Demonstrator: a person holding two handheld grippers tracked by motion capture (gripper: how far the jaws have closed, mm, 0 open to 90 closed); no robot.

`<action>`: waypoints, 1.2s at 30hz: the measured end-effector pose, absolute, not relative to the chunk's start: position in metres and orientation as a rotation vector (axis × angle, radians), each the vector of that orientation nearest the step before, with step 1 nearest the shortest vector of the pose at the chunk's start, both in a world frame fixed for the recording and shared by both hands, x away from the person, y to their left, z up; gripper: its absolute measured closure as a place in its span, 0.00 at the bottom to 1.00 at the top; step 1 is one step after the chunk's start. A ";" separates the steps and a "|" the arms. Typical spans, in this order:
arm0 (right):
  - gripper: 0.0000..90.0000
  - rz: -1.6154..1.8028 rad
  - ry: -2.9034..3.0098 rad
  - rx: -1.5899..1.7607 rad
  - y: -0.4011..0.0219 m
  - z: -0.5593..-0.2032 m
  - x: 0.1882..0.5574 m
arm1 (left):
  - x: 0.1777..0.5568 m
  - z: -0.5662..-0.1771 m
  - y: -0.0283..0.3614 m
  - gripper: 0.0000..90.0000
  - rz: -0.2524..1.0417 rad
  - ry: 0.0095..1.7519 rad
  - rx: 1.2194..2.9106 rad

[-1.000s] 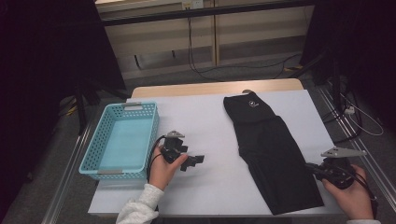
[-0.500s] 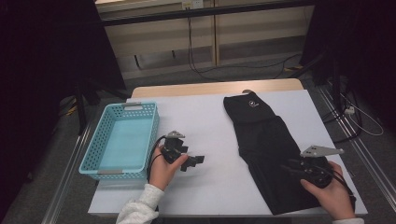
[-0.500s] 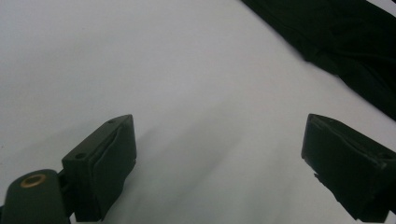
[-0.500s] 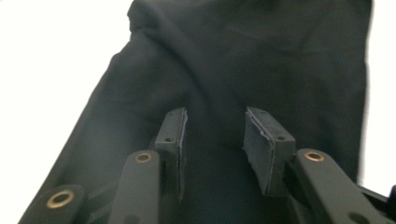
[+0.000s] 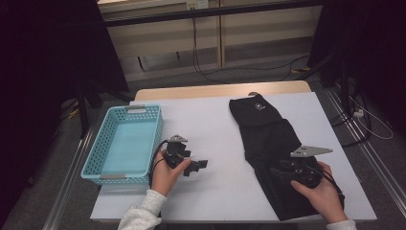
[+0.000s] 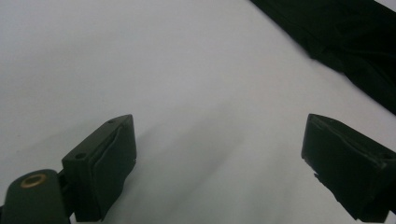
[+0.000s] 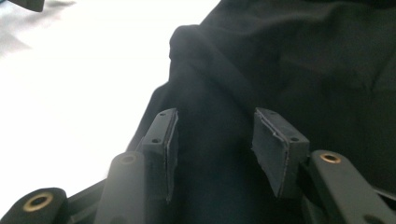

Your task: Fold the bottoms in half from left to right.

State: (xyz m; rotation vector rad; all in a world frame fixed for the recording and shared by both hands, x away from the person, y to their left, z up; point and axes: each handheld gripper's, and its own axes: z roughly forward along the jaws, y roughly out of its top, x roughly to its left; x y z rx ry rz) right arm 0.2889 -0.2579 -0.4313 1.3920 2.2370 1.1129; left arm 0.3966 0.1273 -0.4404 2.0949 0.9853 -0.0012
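Right gripper (image 5: 282,173): over the near end of the black garment (image 5: 268,143); its jaws have just been opening and stand half spread above a raised fold, pinching nothing, likely lined up for a grasp.
Left gripper (image 5: 200,166): on bare table (image 5: 215,124) left of the garment, jaws spread wide and empty, seemingly waiting.
Black garment: one, flat and lengthwise on the table's right half.
Basket (image 5: 125,143): one, turquoise, empty, far left of the garment, probably its destination.
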 end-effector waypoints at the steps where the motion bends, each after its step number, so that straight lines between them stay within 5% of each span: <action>1: 0.58 1.118 2.236 1.383 -0.256 -0.430 0.289 | 0.397 -0.440 0.128 0.11 -0.001 0.989 2.094; 16: 0.78 1.061 2.333 1.307 -0.227 -0.438 0.292 | 0.397 -0.440 0.130 0.11 0.003 0.994 2.087; 24: 0.72 1.039 2.365 1.269 -0.221 -0.442 0.290 | 0.396 -0.441 0.128 0.11 0.003 0.991 2.091; 27: 0.79 0.978 2.384 1.240 -0.220 -0.448 0.290 | 0.396 -0.441 0.129 0.11 0.004 0.992 2.093; 30: 0.96 0.999 2.368 1.250 -0.224 -0.443 0.290 | 0.396 -0.441 0.129 0.11 0.004 0.992 2.089; 36: 0.99 1.012 2.412 1.219 -0.228 -0.437 0.277 | 0.396 -0.439 0.130 0.11 0.005 0.991 2.084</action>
